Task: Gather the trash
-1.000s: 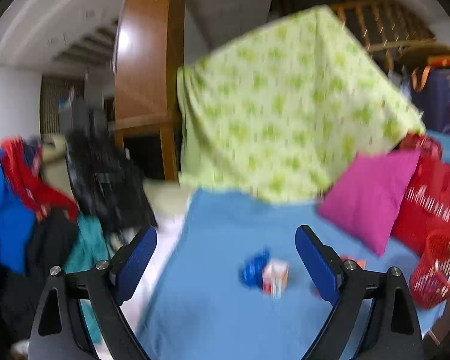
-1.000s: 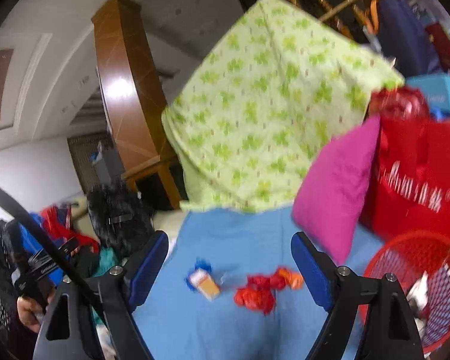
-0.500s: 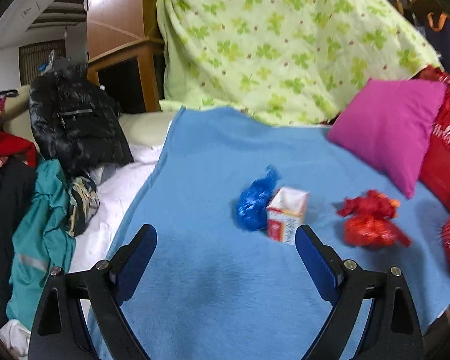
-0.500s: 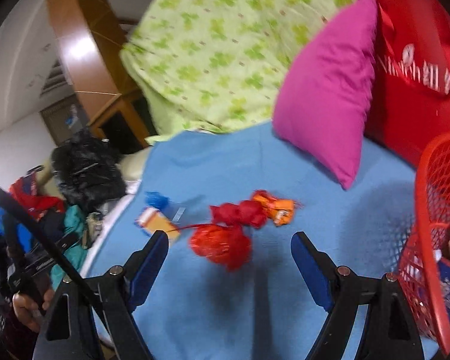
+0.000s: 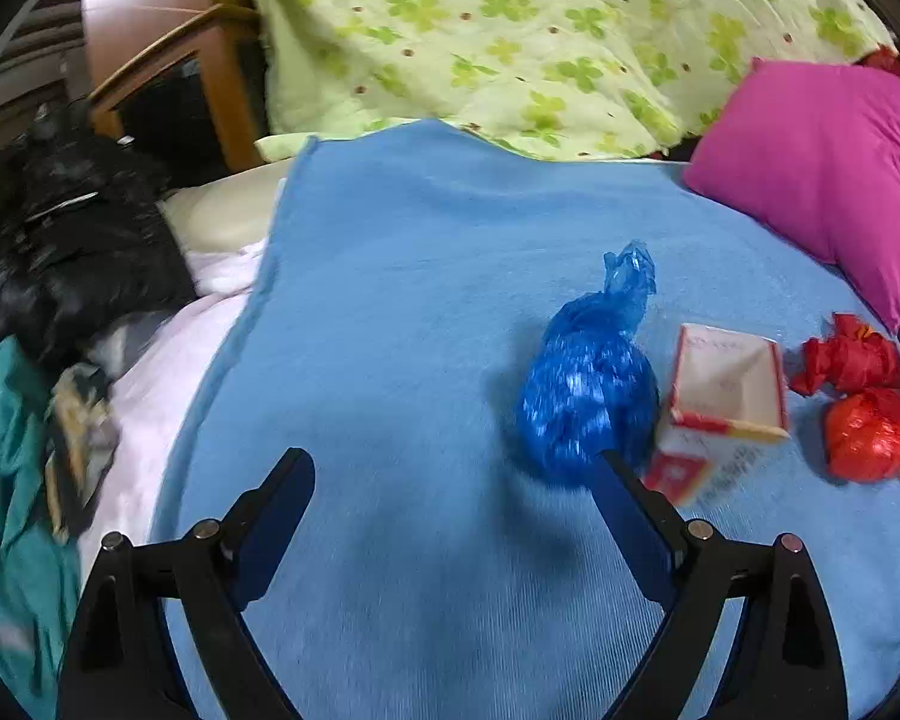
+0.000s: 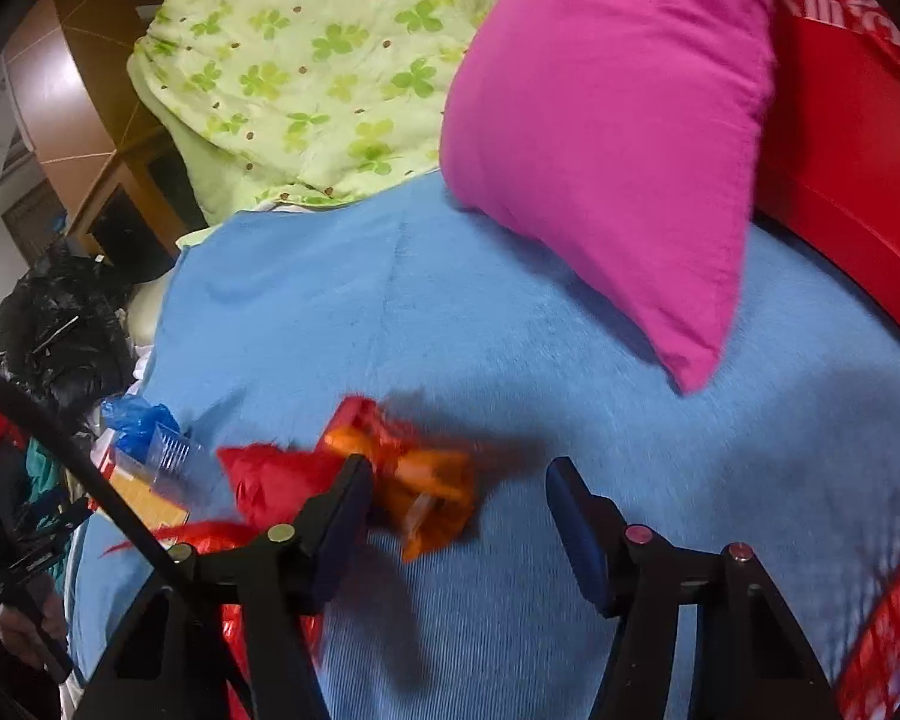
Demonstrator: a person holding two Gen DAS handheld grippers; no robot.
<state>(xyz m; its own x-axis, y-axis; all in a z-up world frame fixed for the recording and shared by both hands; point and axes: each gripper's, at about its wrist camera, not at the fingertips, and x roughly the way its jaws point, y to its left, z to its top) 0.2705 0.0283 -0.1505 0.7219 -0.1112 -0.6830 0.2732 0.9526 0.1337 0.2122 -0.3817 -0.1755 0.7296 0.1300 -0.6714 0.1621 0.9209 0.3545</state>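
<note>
Lying on the blue blanket (image 5: 402, 312) in the left wrist view, a blue bag (image 5: 591, 387) is being touched by an open carton (image 5: 720, 408), with red bags (image 5: 864, 396) just beside; the left gripper (image 5: 453, 474) is being held wide, empty. In the right wrist view, an orange wrapper (image 6: 429, 489) is being framed between the spread jaws of the right gripper (image 6: 456, 486), below a pink pillow (image 6: 606, 138).

Both wrist cameras look forward and down from close above the light blue fleece blanket (image 5: 402, 276), left view facing the knotted blue plastic bag (image 5: 588, 396), right view the crumpled orange wrapper (image 6: 432, 492), sharing the magenta cushion (image 6: 618, 138).
</note>
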